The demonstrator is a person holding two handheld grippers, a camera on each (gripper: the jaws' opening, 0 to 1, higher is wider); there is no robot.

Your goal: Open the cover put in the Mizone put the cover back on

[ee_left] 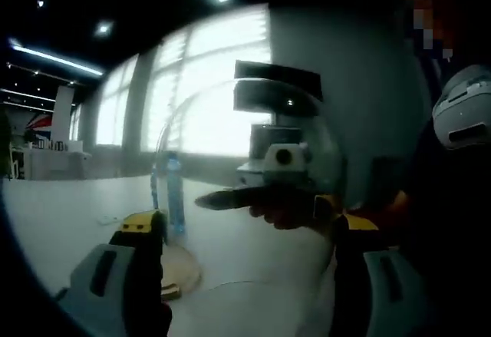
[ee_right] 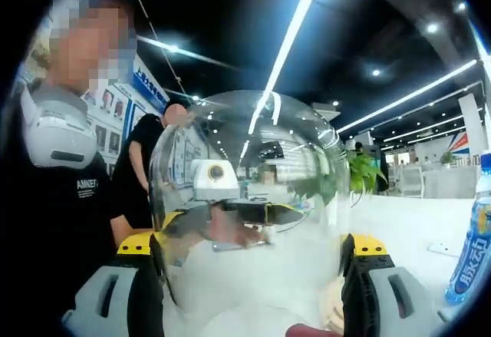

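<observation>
**Slippery glass, and a bottle standing close**

Nearest me are the jaws of my left gripper [ee_left: 249, 226]. They stand wide apart, one either side of the glass dome [ee_left: 199, 122], right against its wall. My right gripper [ee_right: 253, 245] flanks the same dome from the far side in the same way. I cannot tell whether either pair is actually pressing on the glass.

That is my main worry. The dome is smooth and curved, and jaws set this wide have little to bite on. If one side squeezes harder, or my hands drift apart, I judge that it could tip, twist out and drop onto the table [ee_left: 61, 222].

The second risk lies to the left of the dome. In the left gripper view the Mizone bottle [ee_left: 175, 195] stands upright just beyond the dome's left edge. The round wooden base [ee_left: 180, 272] lies just below it, close to my left jaw. Swinging the dome that way could knock the bottle over or catch the rim on the base. In the right gripper view the bottle is well off to the dome's right.

As for contents, I see nothing under the dome, only my other gripper through the glass. The base carries nothing that I can see. The bottle looks blue, but its fill level is too blurred to tell.
</observation>
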